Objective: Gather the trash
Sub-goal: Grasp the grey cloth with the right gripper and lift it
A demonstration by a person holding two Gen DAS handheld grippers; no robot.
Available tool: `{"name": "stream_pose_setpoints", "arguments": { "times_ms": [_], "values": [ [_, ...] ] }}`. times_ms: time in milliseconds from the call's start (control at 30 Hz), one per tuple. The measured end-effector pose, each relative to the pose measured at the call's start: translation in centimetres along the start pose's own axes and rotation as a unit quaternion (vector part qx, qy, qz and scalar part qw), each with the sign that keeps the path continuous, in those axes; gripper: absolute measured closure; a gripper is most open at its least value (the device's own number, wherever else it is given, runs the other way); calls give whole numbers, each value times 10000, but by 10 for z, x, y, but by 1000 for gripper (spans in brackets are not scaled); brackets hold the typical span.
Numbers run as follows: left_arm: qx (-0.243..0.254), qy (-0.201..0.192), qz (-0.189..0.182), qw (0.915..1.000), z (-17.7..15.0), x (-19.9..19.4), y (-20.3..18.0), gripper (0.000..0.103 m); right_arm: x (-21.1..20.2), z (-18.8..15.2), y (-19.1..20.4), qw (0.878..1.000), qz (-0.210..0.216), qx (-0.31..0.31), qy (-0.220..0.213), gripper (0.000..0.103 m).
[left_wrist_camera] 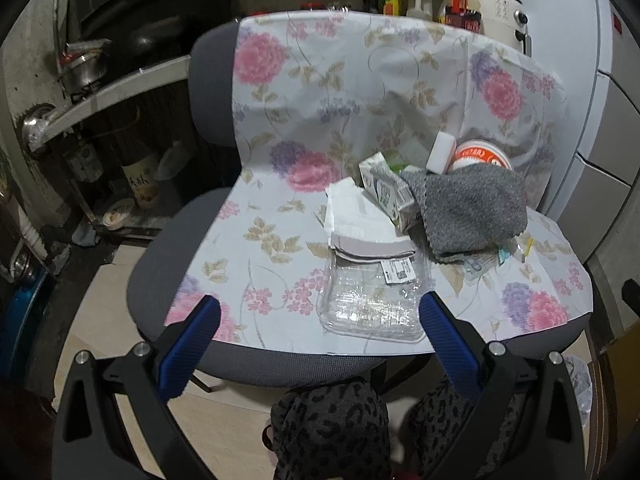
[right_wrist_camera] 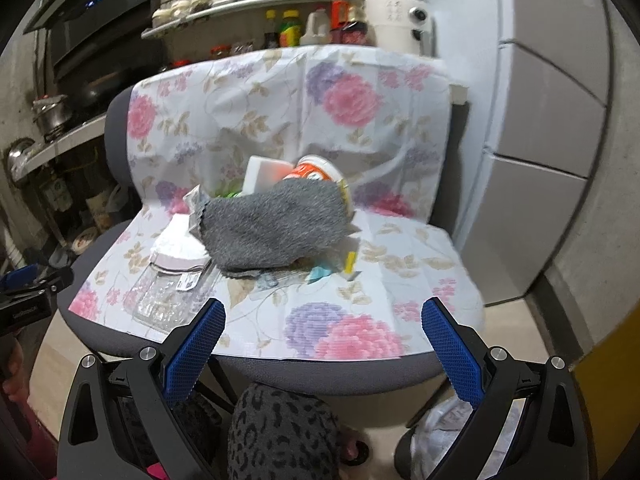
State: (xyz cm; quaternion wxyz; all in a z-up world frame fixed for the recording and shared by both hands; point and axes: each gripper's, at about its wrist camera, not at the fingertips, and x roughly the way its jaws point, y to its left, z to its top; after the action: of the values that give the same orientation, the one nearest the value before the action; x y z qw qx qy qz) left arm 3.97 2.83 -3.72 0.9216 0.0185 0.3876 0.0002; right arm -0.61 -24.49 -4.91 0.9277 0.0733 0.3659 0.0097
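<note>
Hovering: both claws hang off the chair's front edge, nothing held, no trash touched yet.
Left claw [left_wrist_camera: 320, 320]: fingers spread wide, empty; blue pads frame the clear tray in its own view.
Right claw [right_wrist_camera: 324, 322]: fingers spread wide, empty; aimed at bare floral cloth, with the pile ahead and to its left.
Surface: chair seat [left_wrist_camera: 280, 364] under a floral cloth [left_wrist_camera: 320, 100]; no desk here.
Key relation: clear plastic tray [left_wrist_camera: 372, 304] lies straight ahead of the left claw, just beyond the pad tips and nearer the right pad; long axis looks roughly crosswise to the claw's line. Left hand is clearly nearer; in the right view the tray [right_wrist_camera: 168, 296] sits off to the left.
Tray look: see-through, crinkled, flat and thin, with a white barcode label on its far right corner; the far edge is tucked under a white folded paper [left_wrist_camera: 360, 216].
Rest of pile: crushed milk carton [left_wrist_camera: 386, 190], grey rag [left_wrist_camera: 472, 208] draped over an orange-lidded tub [left_wrist_camera: 480, 156], white block [left_wrist_camera: 440, 152] leaning against the tub, small wrapper scraps [right_wrist_camera: 332, 268] just right of the rag.
Bin: a bag-lined container [right_wrist_camera: 460, 440] shows at floor level lower right; probably the drop spot.
Judgement: tray is likely the first pick; it's thin and slippery, so a pinch on the near rim may slip or drag the paper.
</note>
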Motion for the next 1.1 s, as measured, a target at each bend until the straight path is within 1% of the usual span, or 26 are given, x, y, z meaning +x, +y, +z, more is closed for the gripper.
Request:
{"name": "stream_pose_setpoints", "arguments": {
  "times_ms": [67, 133, 200, 233, 267, 367, 467, 500, 533, 600, 633, 700, 767, 867, 1000, 1033, 1067, 1100],
  "values": [
    [-38, 82, -67, 9999, -1, 15, 0, 7, 14, 5, 2, 9999, 125, -64, 0, 6],
    [-31, 152, -74, 9999, 0, 27, -1, 7, 29, 8, 4, 9997, 138, -188, -50, 6],
    [17, 220, 152, 9996, 0, 43, -5, 7, 48, 12, 8, 9993, 72, -339, -128, 6],
    [69, 247, 333, 9991, 2, 51, -8, 7, 61, 16, 10, 9991, 92, -374, -161, 6],
    [133, 244, 406, 9988, 4, 58, -10, 7, 69, 19, 9, 9991, 150, -356, -151, 6],
    [284, 283, 345, 9986, 9, 75, -14, 7, 96, 30, 10, 9988, 394, -256, -117, 6],
    [300, 250, 428, 9983, 17, 88, -16, 7, 121, 39, 17, 9981, 482, -372, -15, 6],
    [265, 221, 401, 9986, 20, 92, -16, 7, 128, 41, 20, 9979, 471, -450, -1, 6],
    [207, 220, 310, 9991, 23, 96, -14, 7, 137, 45, 25, 9974, 484, -538, -28, 6],
    [-23, 203, -48, 9998, 31, 105, -10, 7, 154, 52, 31, 9959, 648, -624, -31, 6],
    [-91, 221, -84, 9997, 34, 110, -10, 7, 160, 55, 32, 9956, 690, -636, -25, 6],
    [-17, 299, 85, 9995, 41, 122, -13, 7, 177, 62, 36, 9957, 648, -666, 39, 7],
    [68, 355, 159, 9992, 45, 131, -17, 7, 189, 67, 39, 9954, 655, -701, 59, 8],
    [71, 480, 157, 9987, 49, 144, -20, 7, 211, 76, 48, 9940, 579, -908, 165, 9],
    [132, 532, 120, 9984, 52, 154, -25, 7, 231, 84, 56, 9920, 485, -1130, 284, 11],
    [146, 542, 109, 9984, 52, 156, -26, 7, 232, 85, 56, 9916, 517, -1148, 288, 15],
    [163, 545, 100, 9983, 52, 156, -27, 7, 230, 86, 57, 9915, 530, -1161, 265, 34],
    [186, 538, 88, 9983, 51, 155, -27, 7, 226, 88, 57, 9912, 523, -1196, 215, 41]
  ]
}}
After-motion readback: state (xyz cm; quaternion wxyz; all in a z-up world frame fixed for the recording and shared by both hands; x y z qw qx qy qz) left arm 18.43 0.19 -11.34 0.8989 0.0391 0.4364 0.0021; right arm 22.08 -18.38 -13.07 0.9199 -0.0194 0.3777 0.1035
